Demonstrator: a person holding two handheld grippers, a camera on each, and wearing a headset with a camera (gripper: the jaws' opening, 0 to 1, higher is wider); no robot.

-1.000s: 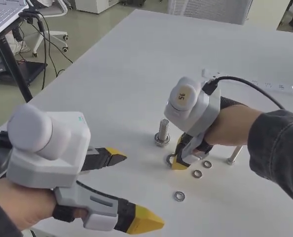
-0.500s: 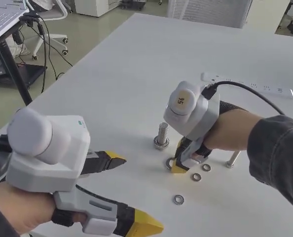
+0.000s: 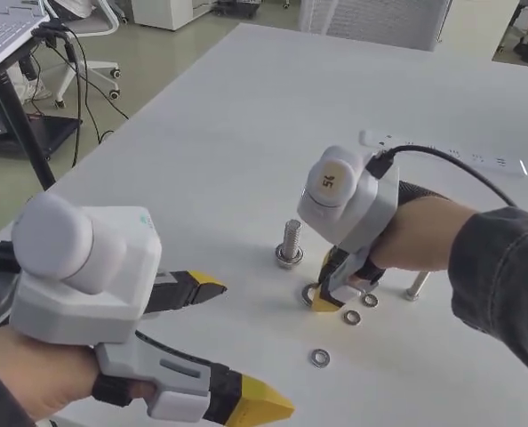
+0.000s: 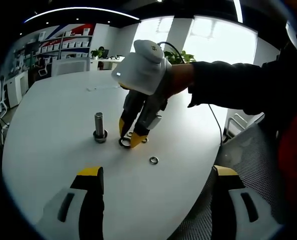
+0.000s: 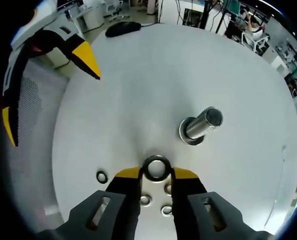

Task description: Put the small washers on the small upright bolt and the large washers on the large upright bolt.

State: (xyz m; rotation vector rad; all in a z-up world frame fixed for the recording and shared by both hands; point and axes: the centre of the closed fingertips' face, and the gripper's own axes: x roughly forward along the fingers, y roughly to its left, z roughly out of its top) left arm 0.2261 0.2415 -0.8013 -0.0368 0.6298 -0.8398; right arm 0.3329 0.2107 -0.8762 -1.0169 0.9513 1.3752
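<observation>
Right gripper (image 5: 157, 173) clamps the large washer (image 5: 156, 158) by its rim. It could squirt free short of the large bolt (image 5: 201, 125). Left gripper (image 4: 157, 172) has its jaws apart.

Small upright bolt (image 3: 414, 286), right of large upright bolt (image 3: 290, 243): top hidden behind hand (image 3: 417, 233). Large washer (image 3: 308, 294), just right of large upright bolt: partly covered by right gripper (image 3: 323, 300).
</observation>
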